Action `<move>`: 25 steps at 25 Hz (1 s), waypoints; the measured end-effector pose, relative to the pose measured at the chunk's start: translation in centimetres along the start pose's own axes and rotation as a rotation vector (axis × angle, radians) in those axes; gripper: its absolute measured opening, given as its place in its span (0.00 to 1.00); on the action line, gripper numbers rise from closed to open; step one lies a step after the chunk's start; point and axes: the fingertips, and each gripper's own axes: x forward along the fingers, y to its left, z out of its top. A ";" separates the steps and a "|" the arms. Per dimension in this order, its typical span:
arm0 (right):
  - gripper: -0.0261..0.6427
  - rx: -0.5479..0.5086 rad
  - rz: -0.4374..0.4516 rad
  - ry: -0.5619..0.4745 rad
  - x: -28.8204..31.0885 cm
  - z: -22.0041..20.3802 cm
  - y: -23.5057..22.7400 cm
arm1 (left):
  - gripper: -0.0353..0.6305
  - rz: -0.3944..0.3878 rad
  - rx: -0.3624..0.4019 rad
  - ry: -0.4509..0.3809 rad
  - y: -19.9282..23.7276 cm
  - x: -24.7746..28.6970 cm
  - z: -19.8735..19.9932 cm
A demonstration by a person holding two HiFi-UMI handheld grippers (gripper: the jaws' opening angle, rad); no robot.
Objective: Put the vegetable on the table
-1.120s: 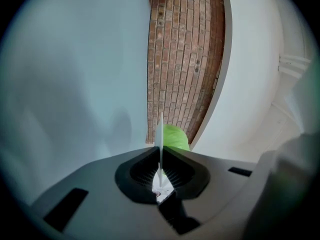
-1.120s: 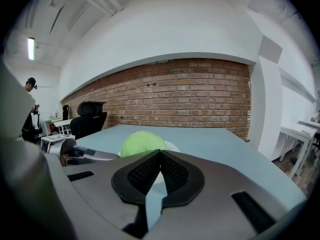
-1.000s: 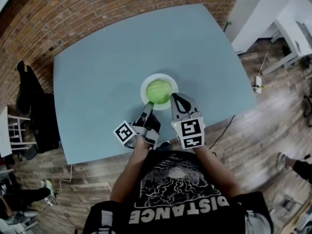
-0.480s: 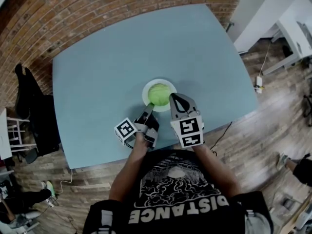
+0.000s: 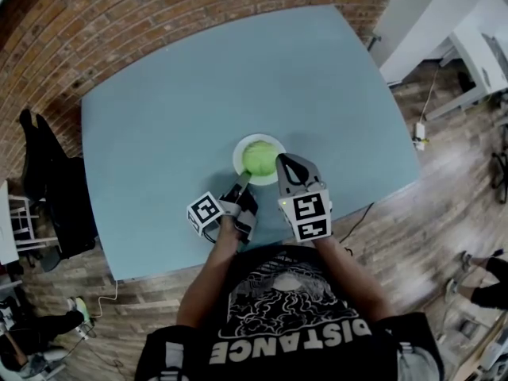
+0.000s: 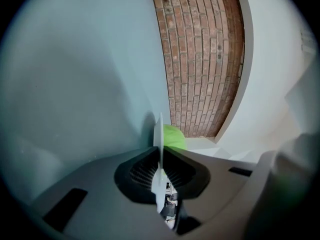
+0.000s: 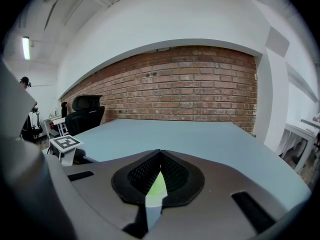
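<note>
A round green vegetable (image 5: 258,157) lies in a white plate (image 5: 238,151) on the blue-grey table (image 5: 175,101), near its front edge. My left gripper (image 5: 244,179) is shut on the plate's near rim. In the left gripper view the rim (image 6: 160,131) stands edge-on between the jaws of that gripper (image 6: 161,154), with the vegetable (image 6: 173,136) just behind it. My right gripper (image 5: 280,162) hovers at the plate's right side, jaws shut with nothing held. In the right gripper view a sliver of green (image 7: 158,189) shows under the closed tips (image 7: 160,153).
A black office chair (image 5: 48,173) stands off the table's left edge, in front of a brick wall (image 5: 159,6). White desks (image 5: 468,30) are at the right. A cable (image 5: 361,213) hangs off the front edge onto the wooden floor.
The plate with the vegetable has shifted a little toward the person, with the left gripper still on its rim. The right gripper has stayed beside it.
</note>
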 end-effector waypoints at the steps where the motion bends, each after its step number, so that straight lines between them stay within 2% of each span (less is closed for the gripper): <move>1: 0.05 0.002 -0.003 0.002 0.0 -0.1 -0.1 | 0.09 0.005 0.000 0.002 0.2 0.0 0.0; 6: 0.05 0.001 -0.010 0.005 0.1 -0.1 -0.5 | 0.09 0.034 0.004 0.015 0.7 0.3 0.2; 13: 0.05 0.016 -0.003 0.010 0.0 -0.4 -0.4 | 0.09 0.112 0.059 0.030 1.4 0.3 0.1; 25: 0.05 0.021 -0.001 0.014 -0.3 -0.8 -0.4 | 0.09 0.264 0.223 0.068 1.7 0.4 0.3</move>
